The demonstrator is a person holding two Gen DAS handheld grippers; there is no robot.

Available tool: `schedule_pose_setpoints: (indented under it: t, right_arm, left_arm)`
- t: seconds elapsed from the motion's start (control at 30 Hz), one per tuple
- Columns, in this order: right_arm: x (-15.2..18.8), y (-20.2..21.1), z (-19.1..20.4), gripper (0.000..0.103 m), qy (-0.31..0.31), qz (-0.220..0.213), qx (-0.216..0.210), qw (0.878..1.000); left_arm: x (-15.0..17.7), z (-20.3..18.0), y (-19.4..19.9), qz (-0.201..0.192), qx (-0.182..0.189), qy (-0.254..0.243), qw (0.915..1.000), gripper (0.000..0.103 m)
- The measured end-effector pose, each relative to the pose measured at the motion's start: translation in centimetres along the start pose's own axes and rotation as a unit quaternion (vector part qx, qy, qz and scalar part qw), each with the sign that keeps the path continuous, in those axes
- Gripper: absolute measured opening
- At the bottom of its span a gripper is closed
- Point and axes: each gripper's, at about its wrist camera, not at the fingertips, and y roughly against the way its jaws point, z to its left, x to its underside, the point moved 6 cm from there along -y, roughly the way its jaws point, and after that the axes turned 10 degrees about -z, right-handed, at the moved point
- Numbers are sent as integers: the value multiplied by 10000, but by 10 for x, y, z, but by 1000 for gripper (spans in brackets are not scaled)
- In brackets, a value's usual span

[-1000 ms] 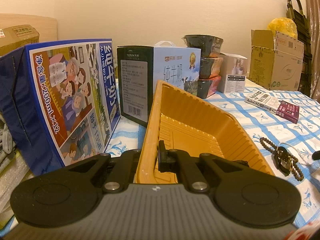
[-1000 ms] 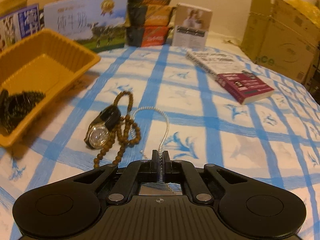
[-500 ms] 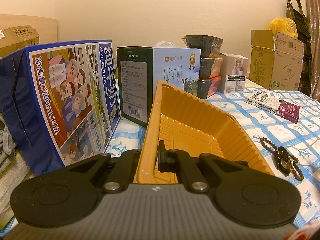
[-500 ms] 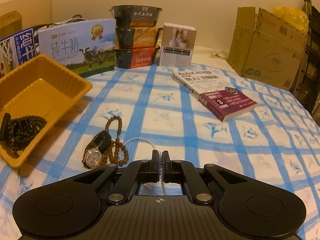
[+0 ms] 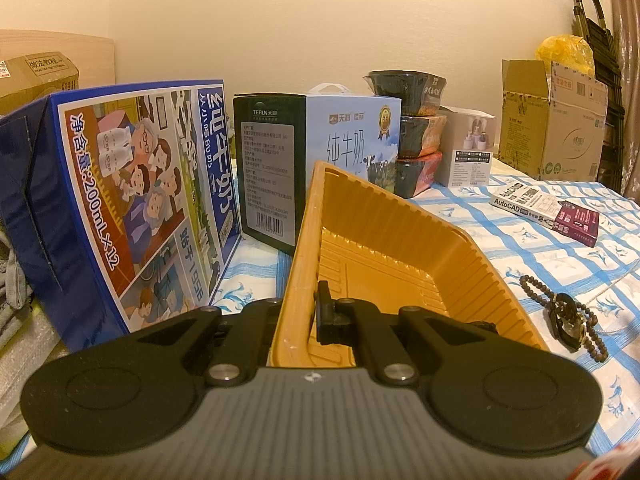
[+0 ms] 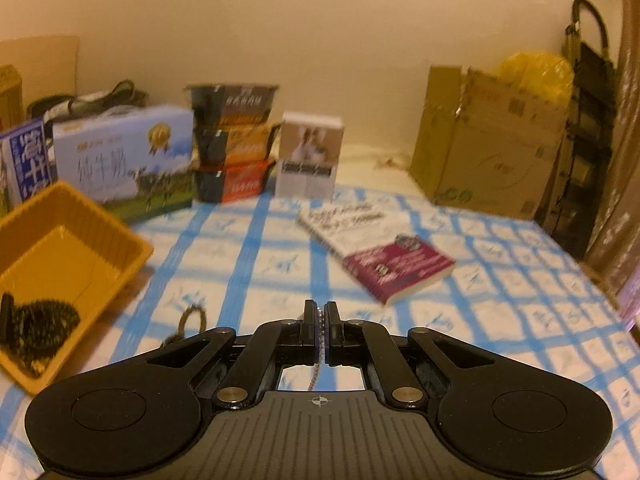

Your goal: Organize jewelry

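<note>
Chain of small pale beads (image 6: 319,322) hangs pinched between the pads of the right tongs (image 6: 319,312), its loose length dropping out of sight under the tool, clear of the blue-checked cloth (image 6: 460,320). From those tongs the orange tray (image 6: 132,258) lies at about nine to ten o'clock, its long axis running away toward eleven, with a dark bead bracelet (image 6: 44,320) already in its near end. The left tongs (image 5: 298,312) are clamped on the tray's near rim (image 5: 294,280), so the left hand is nearer but occupied steadying it. Near the tray's right side, at about three o'clock in the left view, a watch (image 5: 570,322) and brown bead strand (image 5: 536,286) lie tangled together.
</note>
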Motion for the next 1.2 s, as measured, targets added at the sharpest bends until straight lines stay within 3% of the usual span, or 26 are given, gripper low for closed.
schedule_pose_setpoints:
  t: [0.37,1.2]
  right_arm:
    - [-58,37,0,2,125,-480,-63,9987]
    - [-95,53,106,2,-126,-643,-1599,9849]
  left_arm:
    - [-1,0,0,-8,0,24,10000,4]
    - [0,2,2,-22,33,140,9999,4]
